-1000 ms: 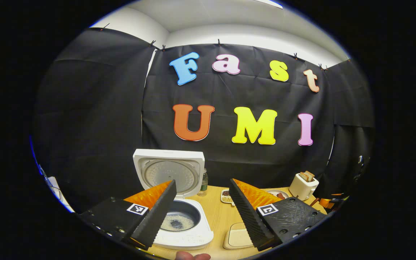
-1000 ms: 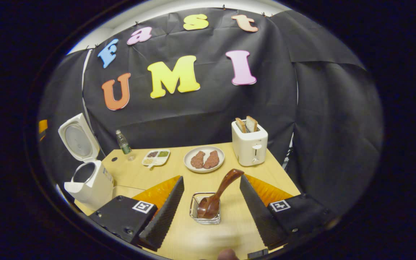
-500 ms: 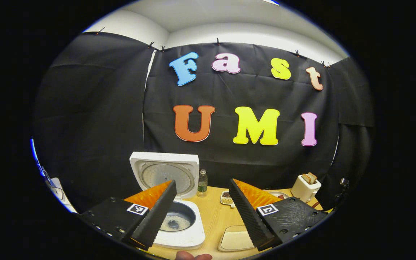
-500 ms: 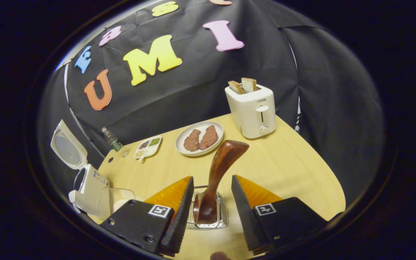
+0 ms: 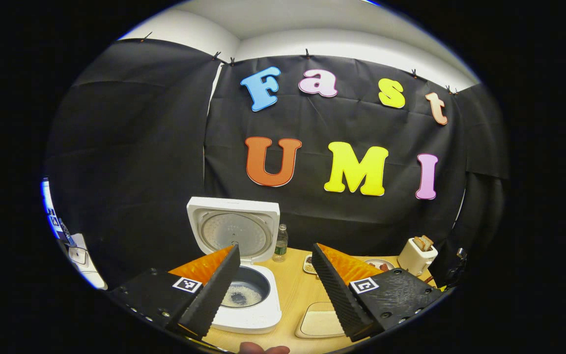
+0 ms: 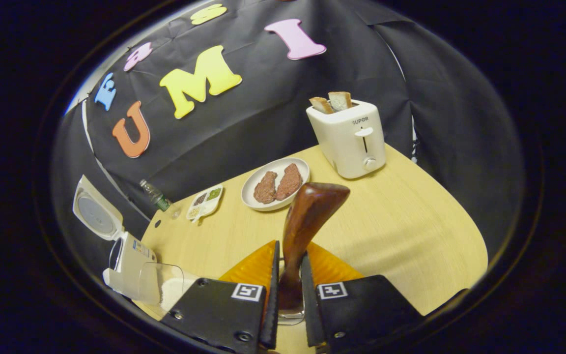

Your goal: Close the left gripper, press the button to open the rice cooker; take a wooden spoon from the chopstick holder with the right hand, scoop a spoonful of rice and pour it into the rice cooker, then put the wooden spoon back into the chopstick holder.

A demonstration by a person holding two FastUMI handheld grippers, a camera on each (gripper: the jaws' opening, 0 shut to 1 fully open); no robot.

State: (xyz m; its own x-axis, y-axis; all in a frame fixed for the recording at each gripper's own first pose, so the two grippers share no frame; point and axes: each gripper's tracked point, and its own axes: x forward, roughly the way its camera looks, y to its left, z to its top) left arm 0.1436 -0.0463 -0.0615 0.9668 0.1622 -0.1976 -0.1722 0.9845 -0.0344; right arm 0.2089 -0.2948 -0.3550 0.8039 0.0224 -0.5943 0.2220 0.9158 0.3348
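Rice cooker open; right gripper clamped on the wooden spoon in its holder.

The rice cooker (image 5: pixel 243 290) stands on the table (image 6: pixel 401 231) with its lid up and some rice already in its pot. The left gripper (image 5: pixel 275 285) hangs above it, fingers spread and empty. The right gripper (image 6: pixel 288 295) has both fingers pinching the handle of the wooden spoon (image 6: pixel 305 221), whose bowl sits in the clear chopstick holder (image 6: pixel 290 317). By this, lifting, scooping, pouring and returning the spoon remain.
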